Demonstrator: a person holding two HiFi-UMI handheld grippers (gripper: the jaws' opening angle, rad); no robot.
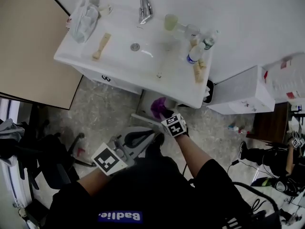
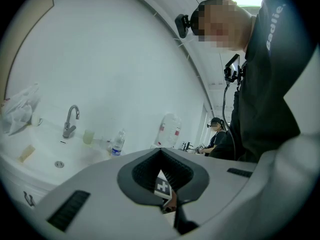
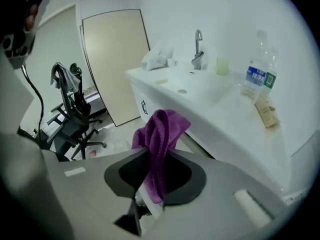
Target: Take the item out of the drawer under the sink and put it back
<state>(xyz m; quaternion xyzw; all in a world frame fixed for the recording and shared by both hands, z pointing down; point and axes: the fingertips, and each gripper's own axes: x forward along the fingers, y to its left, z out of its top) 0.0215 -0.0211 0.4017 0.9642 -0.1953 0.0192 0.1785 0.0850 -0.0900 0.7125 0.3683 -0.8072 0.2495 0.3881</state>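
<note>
A purple cloth (image 1: pixel 158 108) hangs from my right gripper (image 1: pixel 162 114), which is shut on it just in front of the white sink cabinet (image 1: pixel 119 82). In the right gripper view the cloth (image 3: pixel 161 134) stands up between the jaws of the right gripper (image 3: pixel 150 184) and drapes over them. An open drawer's pale edge (image 1: pixel 143 119) shows below the sink (image 1: pixel 76 61), beside the cloth. My left gripper (image 1: pixel 152 138) hovers lower left of the right one, apart from the cloth. In its own view the left gripper (image 2: pixel 167 194) shows a narrow gap with nothing in it.
On the sink top stand a faucet (image 1: pixel 145 8), a cup (image 1: pixel 170 22), a water bottle (image 1: pixel 198 51) and a plastic bag (image 1: pixel 85 18). A white box (image 1: pixel 243 97) sits right of the cabinet, a beige panel (image 1: pixel 28 42) left. An office chair (image 3: pixel 70 109) stands on the floor.
</note>
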